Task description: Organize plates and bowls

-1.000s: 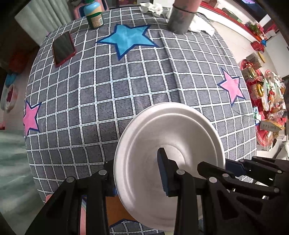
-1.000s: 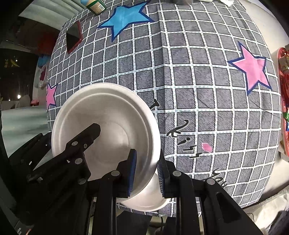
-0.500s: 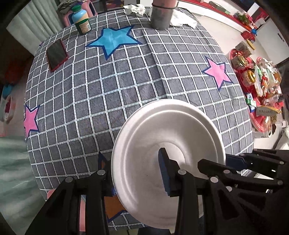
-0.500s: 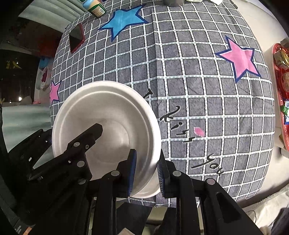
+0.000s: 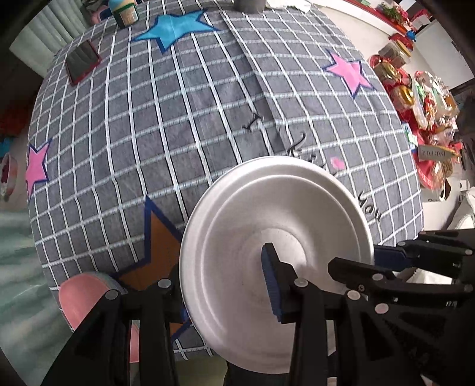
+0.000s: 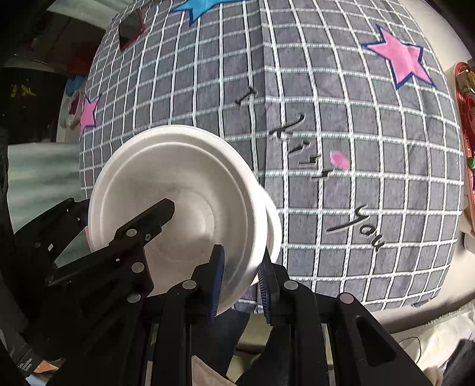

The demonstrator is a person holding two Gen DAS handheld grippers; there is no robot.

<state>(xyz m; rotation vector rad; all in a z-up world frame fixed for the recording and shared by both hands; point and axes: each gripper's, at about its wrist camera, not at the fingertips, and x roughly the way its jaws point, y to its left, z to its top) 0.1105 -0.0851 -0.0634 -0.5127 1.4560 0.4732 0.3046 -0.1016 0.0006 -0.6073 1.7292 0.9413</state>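
A stack of white bowls (image 5: 276, 243) is held tilted above the near edge of the table, between both grippers. My left gripper (image 5: 225, 294) is shut on its left rim, one finger inside the bowl and one outside. My right gripper (image 6: 240, 276) is shut on the right rim of the white bowls (image 6: 178, 196), with a second bowl edge showing under the top one. A pink plate (image 5: 89, 294) lies at the table's near left edge, partly hidden by my left gripper.
The table carries a grey checked cloth (image 5: 207, 104) with stars and lettering. At the far side stand a red phone (image 5: 81, 61), a jar (image 5: 123, 12) and a grey cylinder (image 5: 249, 3). Red trays of goods (image 5: 421, 98) lie on the floor to the right.
Both grippers with the bowls have pulled back toward the near table edge and lifted. The lettering on the cloth is now uncovered, and the pink plate has come into the left view.
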